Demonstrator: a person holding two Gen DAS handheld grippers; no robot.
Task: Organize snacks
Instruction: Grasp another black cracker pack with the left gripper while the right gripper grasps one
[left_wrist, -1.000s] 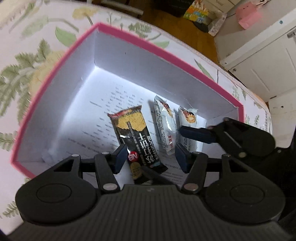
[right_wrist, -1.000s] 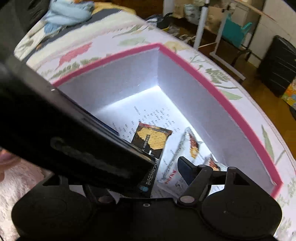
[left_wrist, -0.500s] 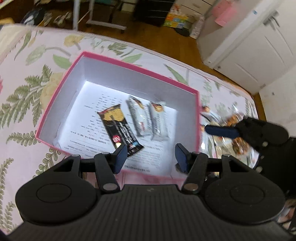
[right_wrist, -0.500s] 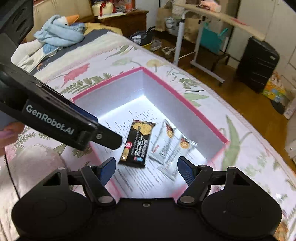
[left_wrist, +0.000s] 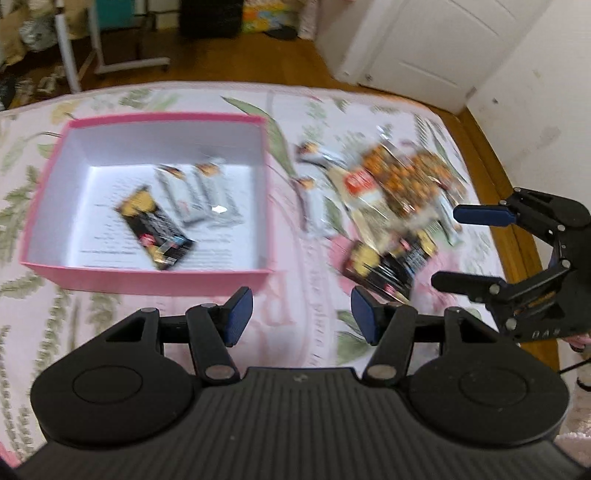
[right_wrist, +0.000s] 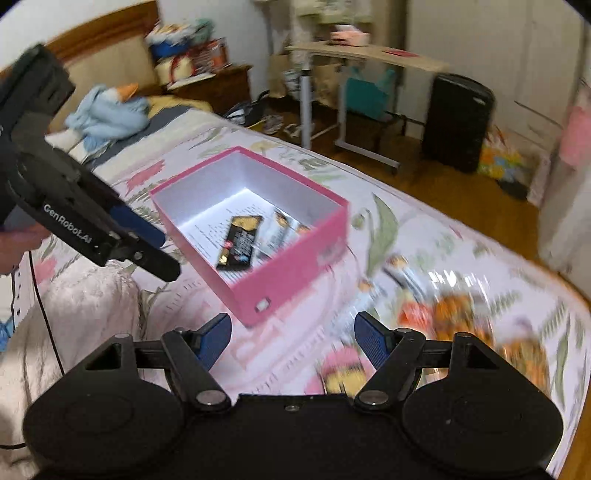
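Note:
A pink box (left_wrist: 147, 275) with a white inside sits on the floral bedspread; it also shows in the right wrist view (right_wrist: 291, 266). In it lie a black snack bar (left_wrist: 155, 229) and two silvery white bars (left_wrist: 203, 195). A blurred pile of snack packets (left_wrist: 391, 192) lies to the right of the box, with a black packet (left_wrist: 384, 266) at its near edge. My left gripper (left_wrist: 301, 321) is open and empty, above the bed in front of the box. My right gripper (right_wrist: 291, 341) is open and empty; it also shows in the left wrist view (left_wrist: 469, 251), to the right of the pile.
The bed's right edge and wooden floor (left_wrist: 517, 236) lie beyond the pile. A white door (left_wrist: 424, 44) stands behind. A rolling table (right_wrist: 365, 55), a black bin (right_wrist: 456, 122) and a blue soft toy (right_wrist: 107, 110) are around the bed.
Both grippers have pulled back and up out of the box, still open. The views have swung right, and the snack pile beside the box has come into view.

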